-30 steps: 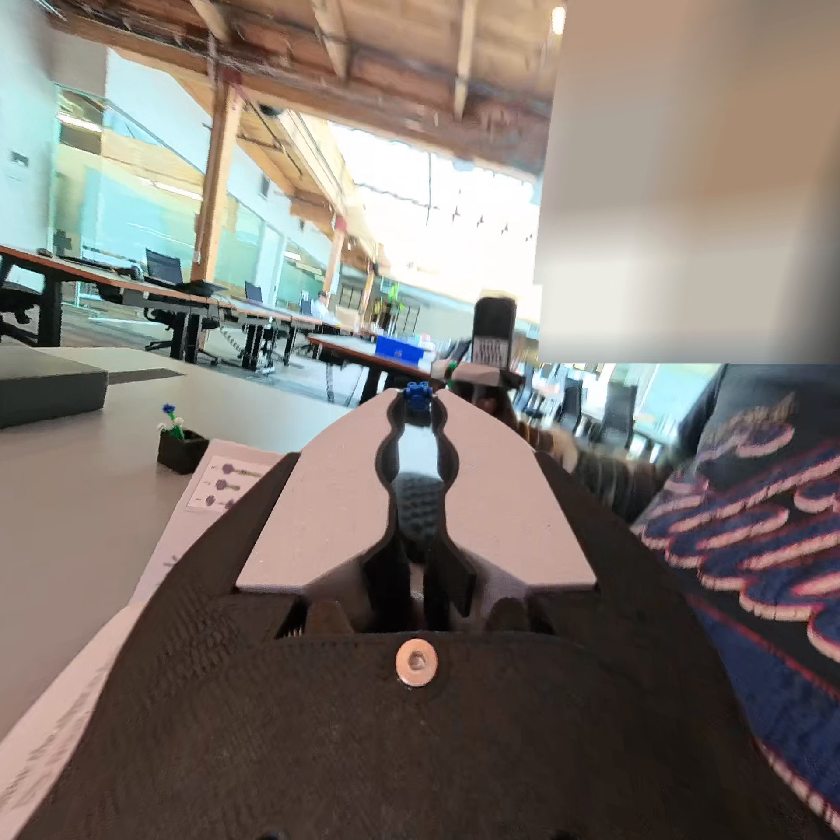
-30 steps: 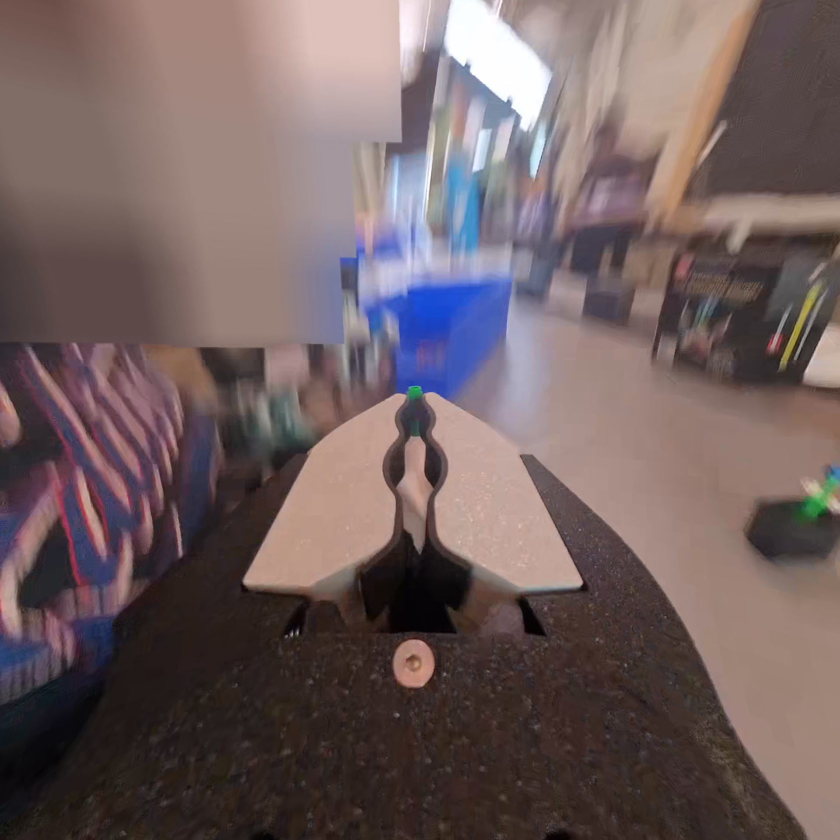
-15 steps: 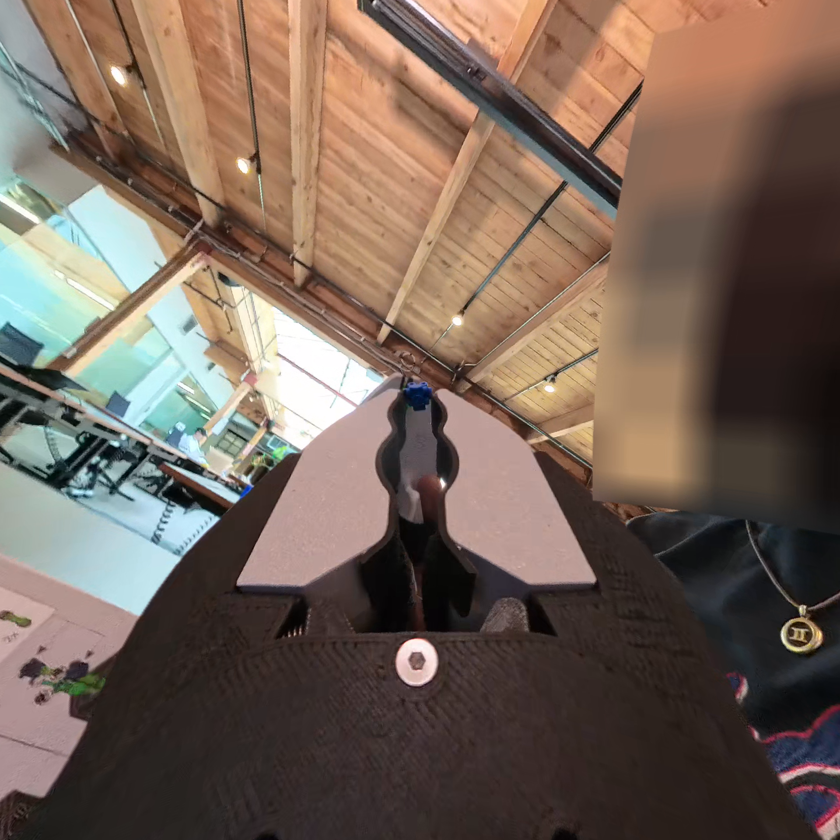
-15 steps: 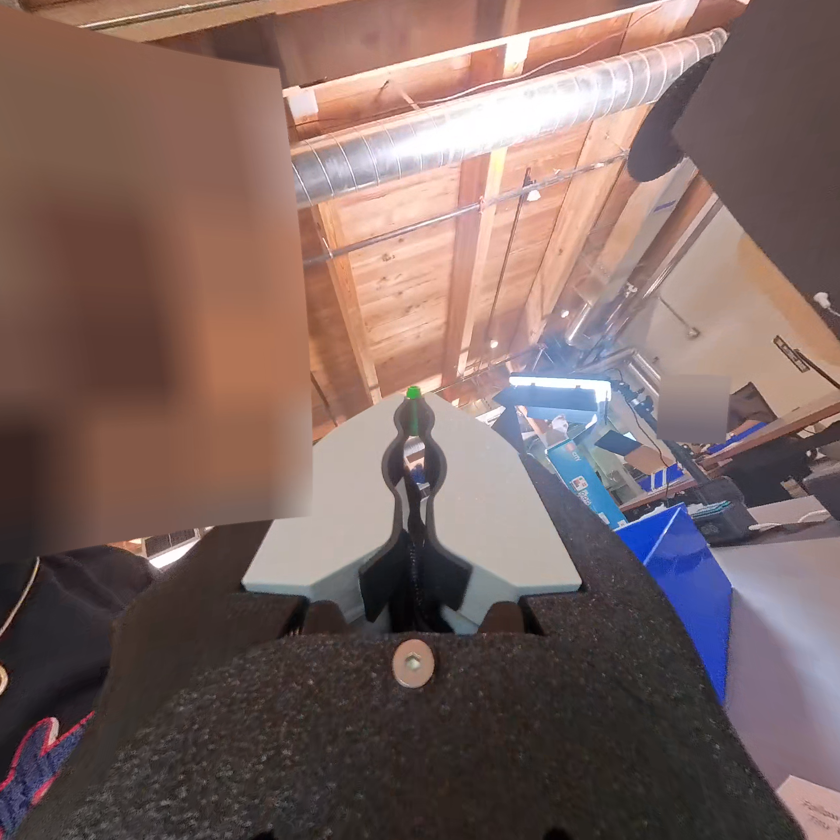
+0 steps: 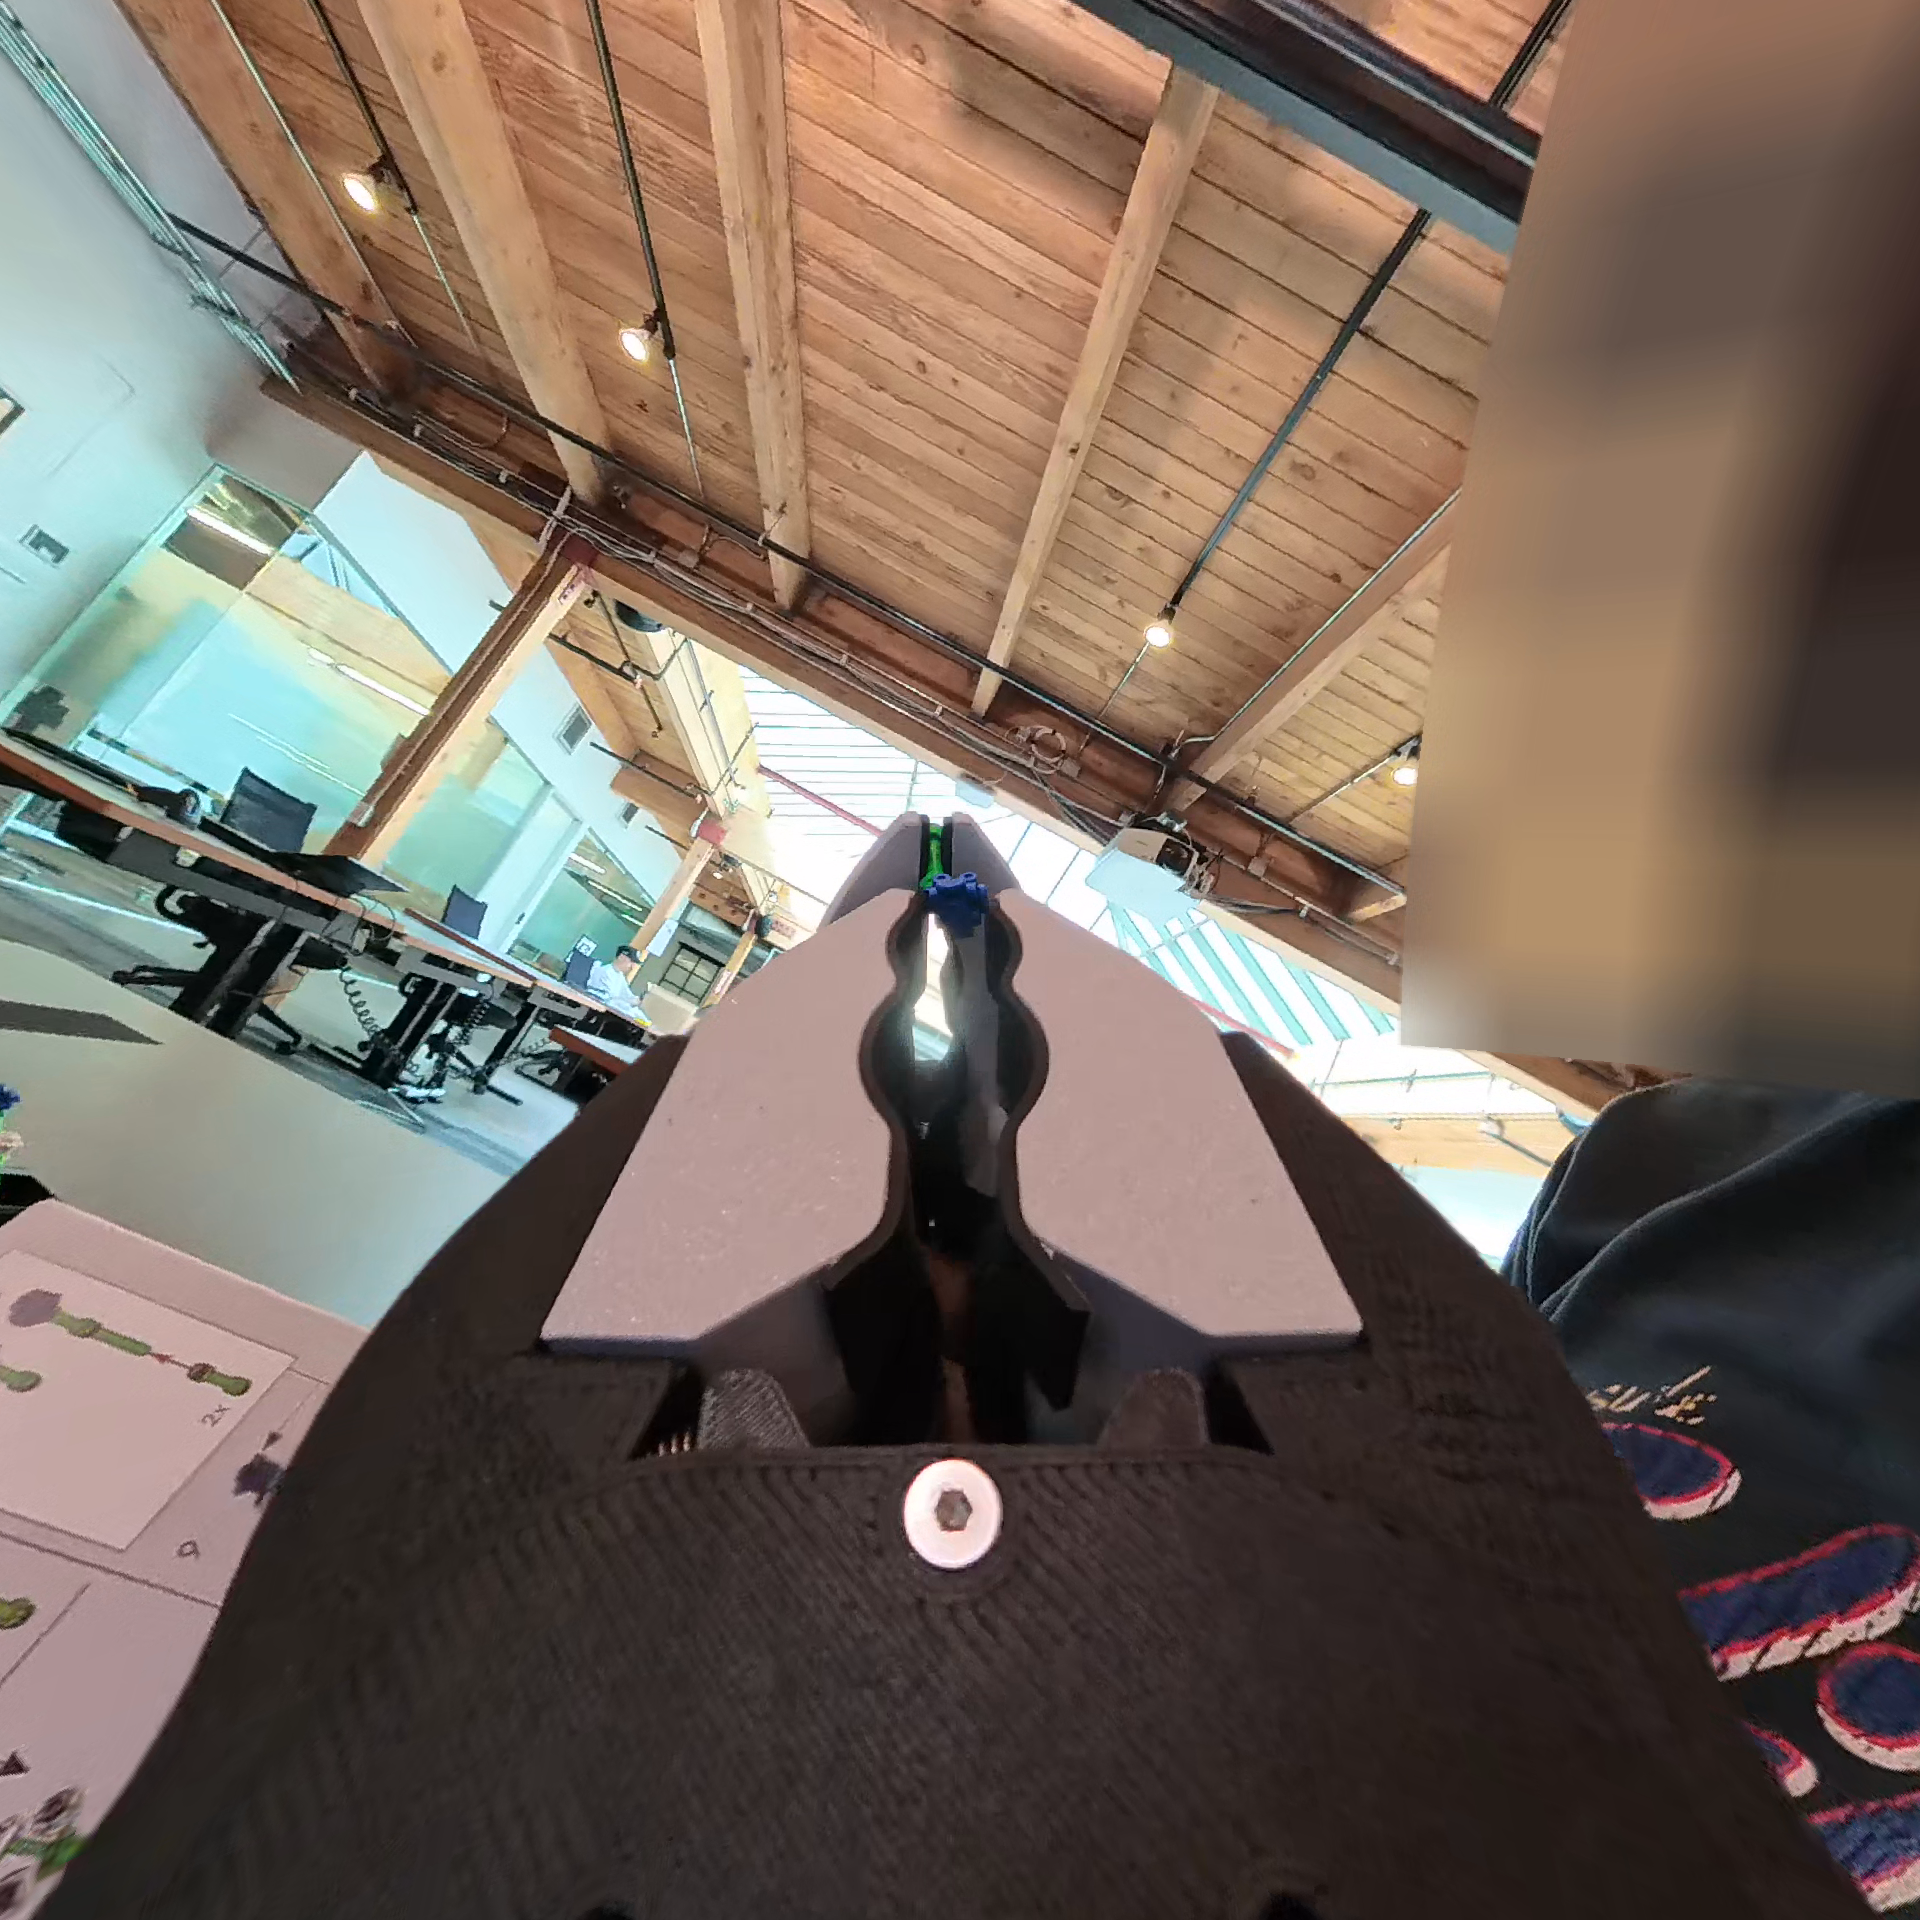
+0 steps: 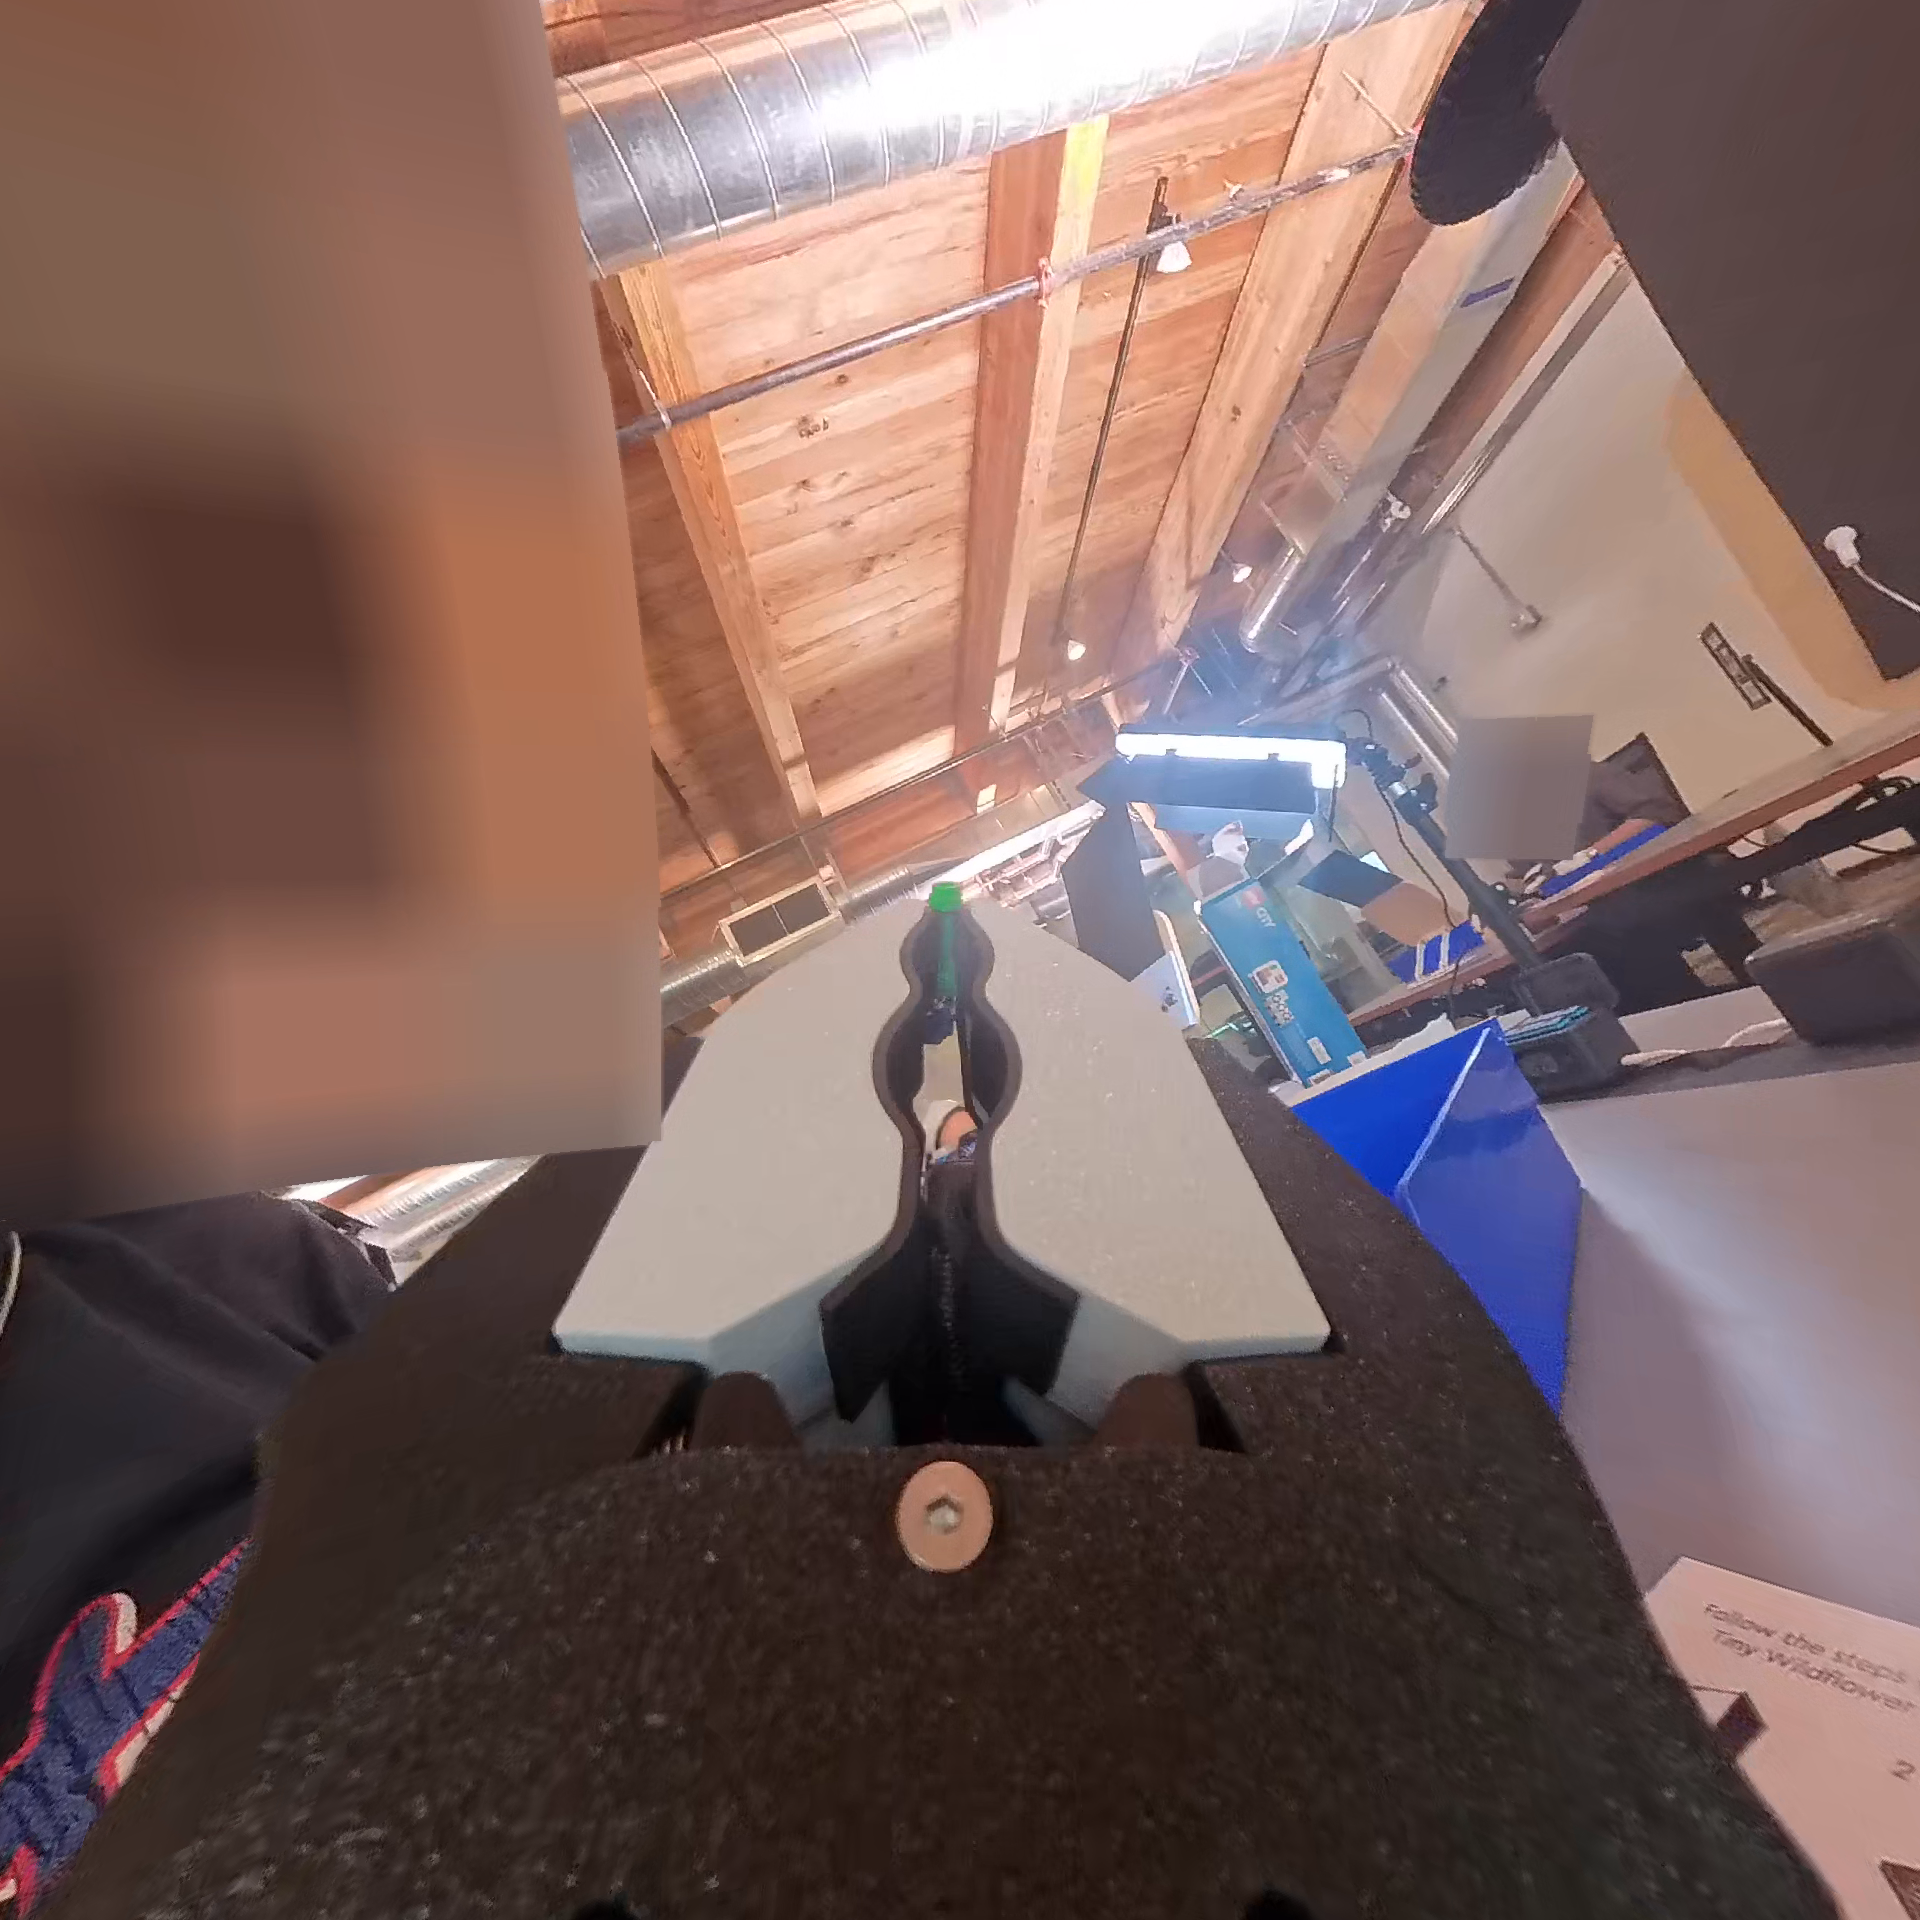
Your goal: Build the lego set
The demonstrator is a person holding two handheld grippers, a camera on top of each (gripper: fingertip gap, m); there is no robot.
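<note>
Holding both pieces up toward the ceiling, you have the left tool (image 5: 954, 902) pinched on a small blue flower piece (image 5: 956, 900) and the right tool (image 6: 943, 914) pinched on a green stem (image 6: 945, 940) lying along its fingers; the stem's end sits just beyond the flower, tips nearly meeting, though whether they touch is hidden, and the instruction sheet (image 5: 114, 1392) stays on the table

Both tools (image 5: 956, 902) (image 6: 943, 914) clamped, upward-tilted

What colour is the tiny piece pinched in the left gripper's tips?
Blue piece; clearest in the left wrist view.
</note>
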